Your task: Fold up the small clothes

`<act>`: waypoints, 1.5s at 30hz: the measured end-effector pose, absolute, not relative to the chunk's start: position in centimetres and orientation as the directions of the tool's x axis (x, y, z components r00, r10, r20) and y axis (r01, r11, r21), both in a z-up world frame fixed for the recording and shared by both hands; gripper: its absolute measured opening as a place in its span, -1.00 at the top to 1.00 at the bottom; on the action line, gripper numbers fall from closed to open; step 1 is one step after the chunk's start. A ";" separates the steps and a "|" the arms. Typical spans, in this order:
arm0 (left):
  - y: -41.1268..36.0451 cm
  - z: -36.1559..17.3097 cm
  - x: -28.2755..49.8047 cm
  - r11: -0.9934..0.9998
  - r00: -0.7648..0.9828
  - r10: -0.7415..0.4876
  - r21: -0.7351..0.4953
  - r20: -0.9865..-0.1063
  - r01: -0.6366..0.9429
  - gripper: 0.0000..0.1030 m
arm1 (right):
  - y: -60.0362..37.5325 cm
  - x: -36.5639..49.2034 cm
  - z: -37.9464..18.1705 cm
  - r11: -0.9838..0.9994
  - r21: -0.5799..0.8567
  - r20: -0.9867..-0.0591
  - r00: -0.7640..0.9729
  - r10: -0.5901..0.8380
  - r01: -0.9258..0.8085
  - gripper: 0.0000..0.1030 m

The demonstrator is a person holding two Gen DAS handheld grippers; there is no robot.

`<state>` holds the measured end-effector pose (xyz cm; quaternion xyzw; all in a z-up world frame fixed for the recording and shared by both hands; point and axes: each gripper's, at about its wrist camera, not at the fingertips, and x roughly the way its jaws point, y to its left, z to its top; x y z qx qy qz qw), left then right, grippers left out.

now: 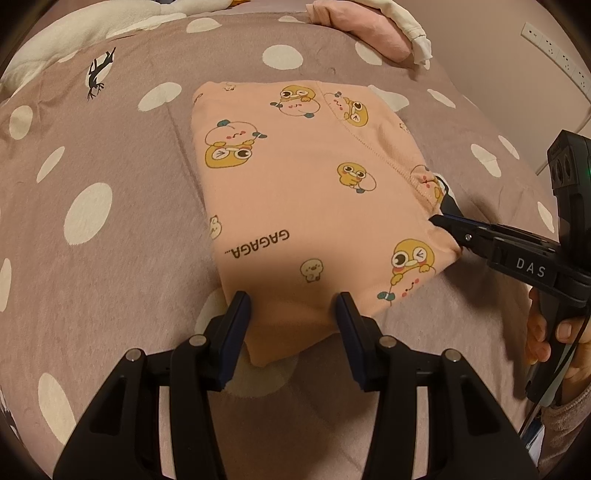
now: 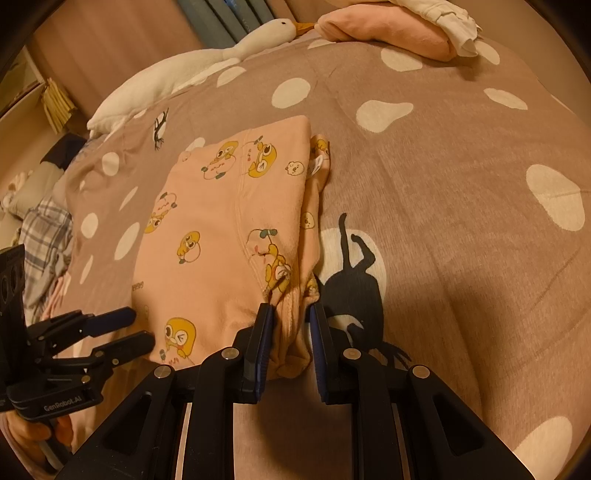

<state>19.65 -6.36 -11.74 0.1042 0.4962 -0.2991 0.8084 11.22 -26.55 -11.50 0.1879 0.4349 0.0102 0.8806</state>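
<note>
A peach garment [image 1: 295,184] printed with yellow ducks lies folded in a rough rectangle on the spotted brown bedspread [image 1: 110,240]. My left gripper [image 1: 291,302] points down at its near corner. The jaws stand apart with the flat corner between them, and I see no pinch. In the right wrist view the left gripper [image 2: 142,326] sits at the garment's [image 2: 214,229] left edge, fingers parted. My right gripper [image 2: 291,314] is shut on a bunched ribbed corner of the garment. From the left wrist view the right gripper [image 1: 439,203] grips the garment's right edge.
Folded pink clothing [image 2: 388,29] with a white piece [image 2: 447,14] on it lies at the bed's far side. A white goose plush [image 2: 207,55] lies along the far left. Plaid cloth [image 2: 44,236] hangs off the left edge. Wall sockets [image 1: 554,55] are at the right.
</note>
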 end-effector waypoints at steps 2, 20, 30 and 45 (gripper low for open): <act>-6.0 -11.7 19.7 0.803 0.325 -0.375 -0.128 -0.868 0.583 0.05 | -26.5 11.0 -11.5 0.929 0.340 -0.763 0.621 0.180 0.149 0.65; -1.9 -8.9 22.7 0.842 0.354 -0.438 -0.241 -0.826 0.482 0.03 | -25.4 8.5 -9.1 0.948 0.291 -0.719 0.683 0.129 0.127 0.40; -7.1 -9.1 27.4 0.849 0.350 -0.426 -0.234 -0.834 0.474 0.51 | -22.0 10.5 -9.1 0.957 0.290 -0.663 0.721 0.202 -0.001 0.40; -3.9 -10.1 26.4 0.849 0.295 -0.450 -0.301 -0.843 0.434 -0.16 | -22.2 10.6 -10.3 0.922 0.387 -0.707 0.645 0.289 0.012 0.40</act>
